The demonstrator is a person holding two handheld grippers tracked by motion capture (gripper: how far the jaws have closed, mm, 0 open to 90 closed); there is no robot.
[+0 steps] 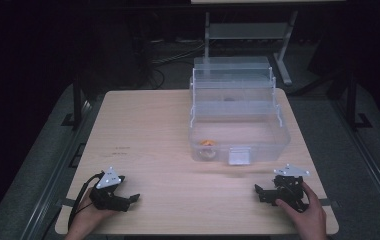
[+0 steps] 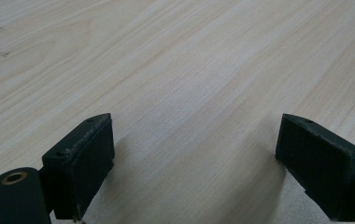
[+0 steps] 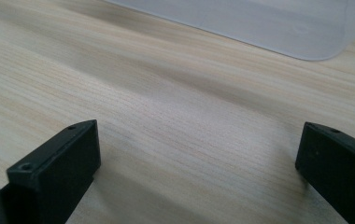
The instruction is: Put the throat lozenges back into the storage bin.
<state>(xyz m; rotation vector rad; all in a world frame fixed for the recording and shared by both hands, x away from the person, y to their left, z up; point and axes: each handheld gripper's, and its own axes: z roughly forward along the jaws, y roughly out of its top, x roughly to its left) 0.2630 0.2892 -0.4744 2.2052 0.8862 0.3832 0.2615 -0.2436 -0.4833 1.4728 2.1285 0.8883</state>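
Two grippers rest low at the near edge of the wooden table (image 1: pixel 148 125), each in a person's hand, and both are spread wide with nothing between the jaws. From above, the left gripper (image 1: pixel 134 198) lies at the near left corner, jaws pointing right; its own view has bare wood grain between the two black pads (image 2: pixel 84 161). The right gripper (image 1: pixel 258 191) sits at the near right corner, jaws pointing left toward the table's middle, with the hand (image 1: pixel 305 215) wrapped around its body. Nearest to it, further back on the right half of the table, stands a clear plastic box (image 1: pixel 278 137) with tiered trays stepped up behind it and a pale latch on its front wall. Inside the bottom compartment, near the front left corner, lies a small orange thing (image 1: pixel 208 143), too small to identify; a dark speck shows in an upper tray. A rounded corner of the box (image 3: pixel 306 32) appears beyond the right gripper's jaws, well apart from them.
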